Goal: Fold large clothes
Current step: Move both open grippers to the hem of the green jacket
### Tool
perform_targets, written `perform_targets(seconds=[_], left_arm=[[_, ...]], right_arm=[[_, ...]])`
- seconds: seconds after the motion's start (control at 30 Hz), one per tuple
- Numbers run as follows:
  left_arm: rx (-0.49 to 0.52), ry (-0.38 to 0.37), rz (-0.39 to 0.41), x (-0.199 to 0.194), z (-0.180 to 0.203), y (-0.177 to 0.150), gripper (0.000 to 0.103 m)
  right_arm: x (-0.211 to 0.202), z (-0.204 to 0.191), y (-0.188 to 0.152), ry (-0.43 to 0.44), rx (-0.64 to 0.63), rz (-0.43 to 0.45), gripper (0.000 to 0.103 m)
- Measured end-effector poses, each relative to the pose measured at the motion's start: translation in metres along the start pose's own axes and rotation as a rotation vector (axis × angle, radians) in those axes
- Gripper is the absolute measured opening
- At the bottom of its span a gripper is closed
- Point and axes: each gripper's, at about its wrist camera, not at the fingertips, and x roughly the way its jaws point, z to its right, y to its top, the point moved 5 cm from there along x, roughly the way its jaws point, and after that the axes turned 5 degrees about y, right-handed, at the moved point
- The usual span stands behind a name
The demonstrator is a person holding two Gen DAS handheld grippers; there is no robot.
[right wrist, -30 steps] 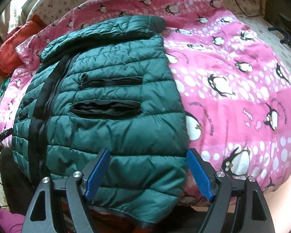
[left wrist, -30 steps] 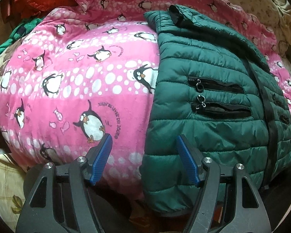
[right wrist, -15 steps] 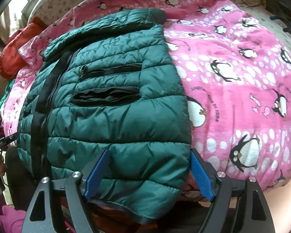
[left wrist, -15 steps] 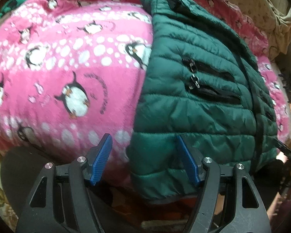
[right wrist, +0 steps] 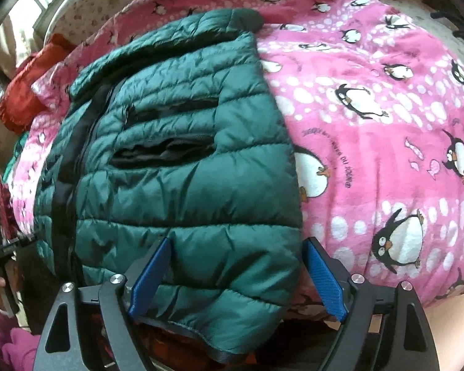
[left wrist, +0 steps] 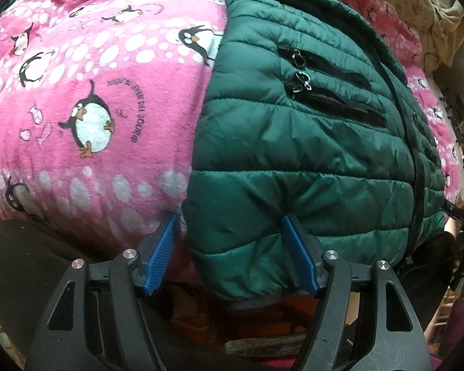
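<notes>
A dark green quilted puffer jacket [left wrist: 309, 139] lies front-up and zipped on a pink penguin blanket [left wrist: 92, 77], its hem hanging over the bed's near edge. My left gripper [left wrist: 229, 221] stands open astride the jacket's lower left corner. One blue pad is over the blanket beside the jacket's side edge, the other over the quilting. In the right wrist view the jacket [right wrist: 185, 185] fills the left half. My right gripper [right wrist: 236, 241] is wide open around its lower right corner, neither pad pressing.
The blanket [right wrist: 371, 123] spreads wide to the right of the jacket. A red cloth [right wrist: 24, 92] lies at the bed's far left. A beige patterned sheet [left wrist: 433, 3] shows at the back. A hand in a magenta sleeve [right wrist: 6, 343] is at lower left.
Both grippers have tipped down and closed in on the jacket's hem corners, which now sit between the pads. The right jaws have spread a little wider.
</notes>
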Motion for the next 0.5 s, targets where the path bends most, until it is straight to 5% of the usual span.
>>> perform_targets(seconds=[0.5], left_arm=[[0.005,0.008,0.015,0.004,0.005,-0.002,0.071]], right_arm=[[0.003,-0.009,-0.008,0.07,-0.033,-0.001,0.084]])
